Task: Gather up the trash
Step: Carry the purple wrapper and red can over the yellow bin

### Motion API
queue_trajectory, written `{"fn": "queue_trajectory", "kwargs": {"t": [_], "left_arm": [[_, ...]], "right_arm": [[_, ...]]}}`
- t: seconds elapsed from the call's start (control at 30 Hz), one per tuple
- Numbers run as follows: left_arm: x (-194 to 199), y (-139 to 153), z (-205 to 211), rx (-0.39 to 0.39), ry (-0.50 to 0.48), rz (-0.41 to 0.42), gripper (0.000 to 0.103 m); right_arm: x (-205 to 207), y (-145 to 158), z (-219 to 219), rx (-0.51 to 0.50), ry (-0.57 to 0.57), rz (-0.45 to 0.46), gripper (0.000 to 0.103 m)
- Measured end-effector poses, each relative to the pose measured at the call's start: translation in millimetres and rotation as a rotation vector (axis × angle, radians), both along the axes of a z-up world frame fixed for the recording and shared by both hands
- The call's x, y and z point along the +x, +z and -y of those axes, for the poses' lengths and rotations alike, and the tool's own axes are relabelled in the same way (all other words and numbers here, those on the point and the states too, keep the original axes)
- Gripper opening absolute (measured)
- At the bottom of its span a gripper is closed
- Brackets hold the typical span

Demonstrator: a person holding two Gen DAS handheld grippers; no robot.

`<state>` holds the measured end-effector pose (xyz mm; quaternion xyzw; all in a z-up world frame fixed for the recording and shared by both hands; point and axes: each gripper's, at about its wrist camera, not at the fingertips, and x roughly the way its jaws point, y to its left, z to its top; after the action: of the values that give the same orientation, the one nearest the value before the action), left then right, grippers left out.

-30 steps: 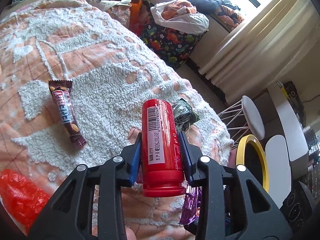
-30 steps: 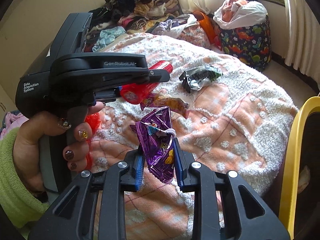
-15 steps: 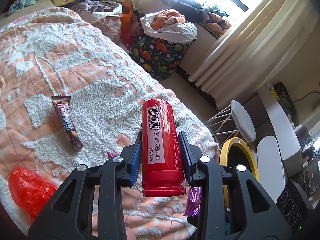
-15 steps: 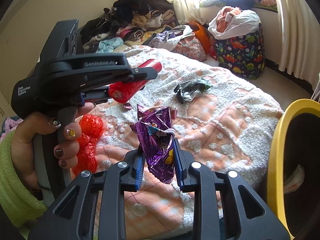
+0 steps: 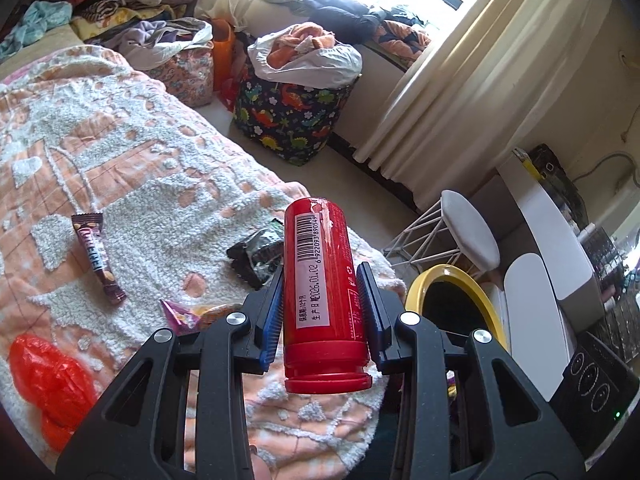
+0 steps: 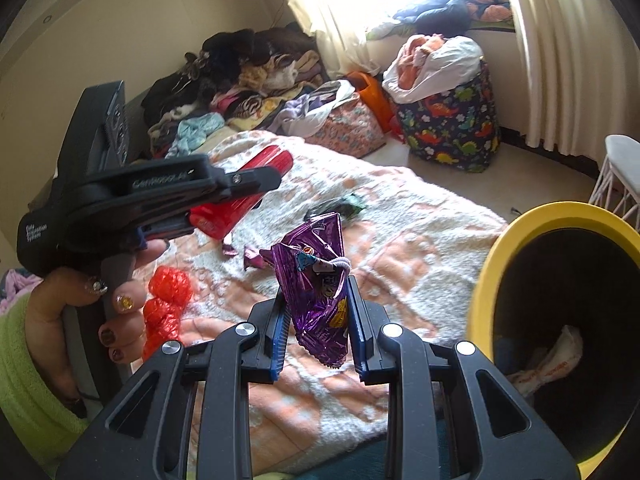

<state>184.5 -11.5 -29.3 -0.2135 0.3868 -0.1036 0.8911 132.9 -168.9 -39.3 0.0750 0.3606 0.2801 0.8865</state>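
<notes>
Left wrist view, sweeping from nine o'clock: a red bag (image 5: 52, 380) lies crumpled on the bed (image 5: 132, 184), and up at ten o'clock a brown bar (image 5: 98, 258) rests flat on the blanket, well apart from it. Just left of centre a purple scrap (image 5: 176, 312) peeks out beside the left claw (image 5: 322, 308), which is clamped on a red can (image 5: 322, 296), blue pads pressing both sides, lid end toward the camera, barcode up. Behind the can, a black wrapper (image 5: 256, 256) sits on the bed's edge. At three o'clock the yellow bin (image 5: 490, 304) stands on the floor, a white stool (image 5: 470, 232) just beyond it.

Right wrist view now: at nine o'clock the left hand (image 6: 80, 312) holds its gripper above the bed, the can sticking out toward twelve. Below it the red bag lies on the blanket. Dead centre, the right claw (image 6: 316, 320) pinches a purple packet (image 6: 316, 280), which stands upright between the pads. At three o'clock the bin's mouth gapes just beside the claw, with white paper (image 6: 556, 356) lying inside.
</notes>
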Motion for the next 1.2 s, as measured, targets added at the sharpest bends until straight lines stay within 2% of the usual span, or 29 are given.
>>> {"fn": "queue_trajectory", "kwargs": {"t": [0.57, 1.2], "left_arm": [[-5, 7, 49, 0.041, -0.104, 0.026, 0.028], [-6, 10, 99, 0.081, -0.203, 0.054, 0.028]], "right_arm": [[-9, 7, 56, 0.033, -0.137, 0.021, 0.025], [-19, 8, 102, 0.040, -0.227, 0.028, 0.025]]}}
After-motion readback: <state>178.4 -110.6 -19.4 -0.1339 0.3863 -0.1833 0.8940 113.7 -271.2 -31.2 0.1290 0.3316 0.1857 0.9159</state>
